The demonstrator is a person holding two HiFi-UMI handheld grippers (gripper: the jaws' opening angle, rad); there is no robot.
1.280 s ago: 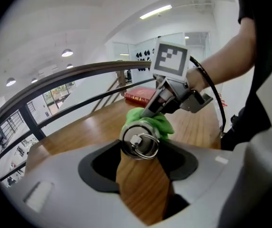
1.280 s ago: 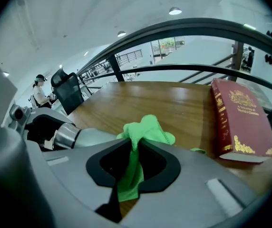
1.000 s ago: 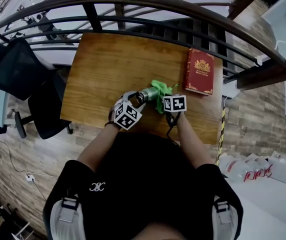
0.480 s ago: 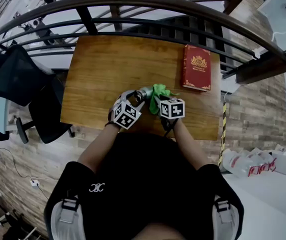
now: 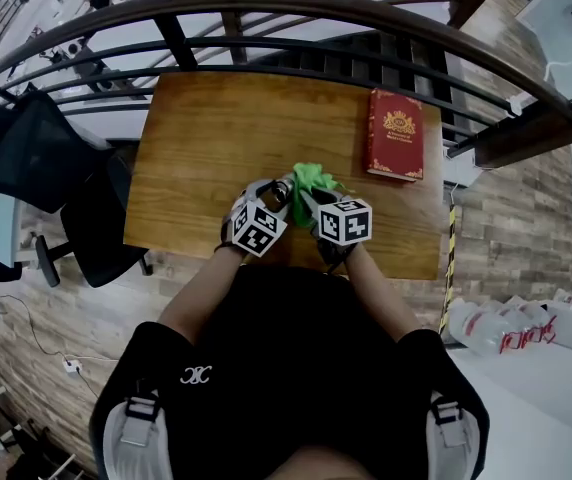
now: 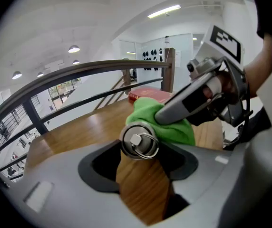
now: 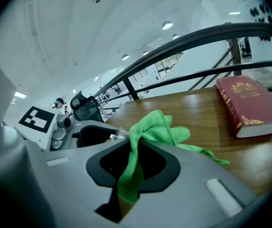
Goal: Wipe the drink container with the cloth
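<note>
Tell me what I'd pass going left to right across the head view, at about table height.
black chair → left tongs → right tongs → red book. The drink container and the cloth overlap the tongs, so they are left out.

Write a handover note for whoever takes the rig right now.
Left tool: shut on the metal bottle, whose ringed end faces that tool's camera.
Right tool: shut on the green cloth, which lies against the bottle's far part.
Both are over the near edge of the wooden table. A red book lies at the far right, apart from them.
Done: both things grasped, cloth on the bottle. How much is already wiped cannot be told.
Left: probably rub the cloth along the whole bottle.
</note>
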